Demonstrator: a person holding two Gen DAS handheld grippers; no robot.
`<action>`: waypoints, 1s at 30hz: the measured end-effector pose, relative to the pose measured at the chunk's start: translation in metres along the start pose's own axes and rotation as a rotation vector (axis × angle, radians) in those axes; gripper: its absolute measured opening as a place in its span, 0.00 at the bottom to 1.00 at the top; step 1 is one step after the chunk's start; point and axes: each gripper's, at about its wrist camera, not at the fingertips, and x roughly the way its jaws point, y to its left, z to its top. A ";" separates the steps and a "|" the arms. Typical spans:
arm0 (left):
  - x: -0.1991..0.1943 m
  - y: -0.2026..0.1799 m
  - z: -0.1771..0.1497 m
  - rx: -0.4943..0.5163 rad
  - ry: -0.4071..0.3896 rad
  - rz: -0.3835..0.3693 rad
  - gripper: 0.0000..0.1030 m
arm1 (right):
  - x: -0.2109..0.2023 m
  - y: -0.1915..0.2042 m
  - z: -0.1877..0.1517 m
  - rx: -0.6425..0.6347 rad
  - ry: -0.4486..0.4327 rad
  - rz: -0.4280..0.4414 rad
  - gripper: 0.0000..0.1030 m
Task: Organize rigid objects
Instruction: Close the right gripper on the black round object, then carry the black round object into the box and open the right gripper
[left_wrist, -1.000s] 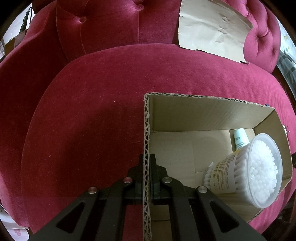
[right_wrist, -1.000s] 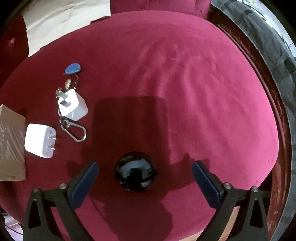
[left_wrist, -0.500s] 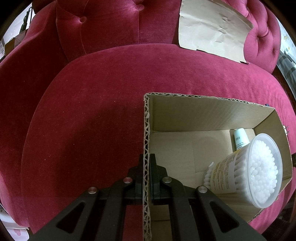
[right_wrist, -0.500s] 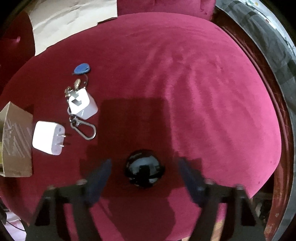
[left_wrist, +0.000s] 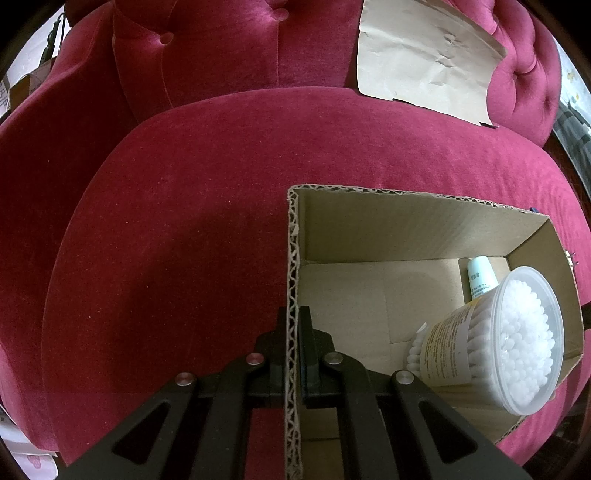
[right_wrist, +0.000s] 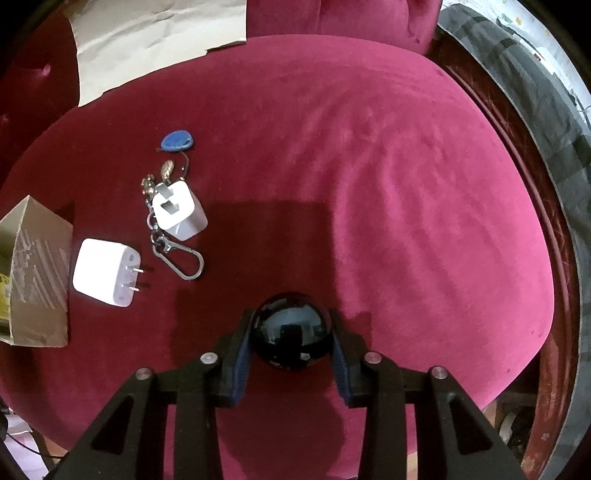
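While your right claw (right_wrist: 291, 339) brackets the black ball (right_wrist: 291, 334), note the fit: its jaws have just been closing, and the blue pads (right_wrist: 242, 363) now sit against both flanks of the sphere, so read it as clamped on the ball, or all but. The ball rests on the red velvet seat cushion (right_wrist: 406, 184), dead centre between the fingers, close in. A sphere has no long axis, so approach angle matters little; slip off the glossy surface is the likely risk.

Your left claw (left_wrist: 293, 354) is pressed together on the near wall of the cardboard box (left_wrist: 406, 221), pinching the corrugated edge and steadying it. Inside, toward its right end, a tub of cotton swabs (left_wrist: 517, 339) lies tilted on its side, with a pale green tube (left_wrist: 480, 277) behind it; the left half of the floor is bare.

The relation that counts: in the right view, a box corner (right_wrist: 37, 280) shows well off to the left of the ball. Judged from that, the carry goes leftward, past the large white charger (right_wrist: 105, 271), the carabiner (right_wrist: 183, 258), the small white plug cube (right_wrist: 181, 210) and the blue key fob (right_wrist: 177, 141) farther out. The right hand is the nearer one. A tan paper sheet (right_wrist: 147, 40) lies at the far back.
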 end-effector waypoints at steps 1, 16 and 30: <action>0.000 0.000 0.000 -0.001 0.000 -0.001 0.03 | -0.004 0.003 -0.002 -0.001 -0.002 0.001 0.39; 0.000 0.000 0.000 0.000 0.001 0.001 0.03 | -0.045 0.033 0.007 -0.051 -0.055 -0.018 0.39; 0.000 -0.001 0.001 0.002 0.001 0.002 0.03 | -0.087 0.072 0.015 -0.147 -0.118 -0.001 0.39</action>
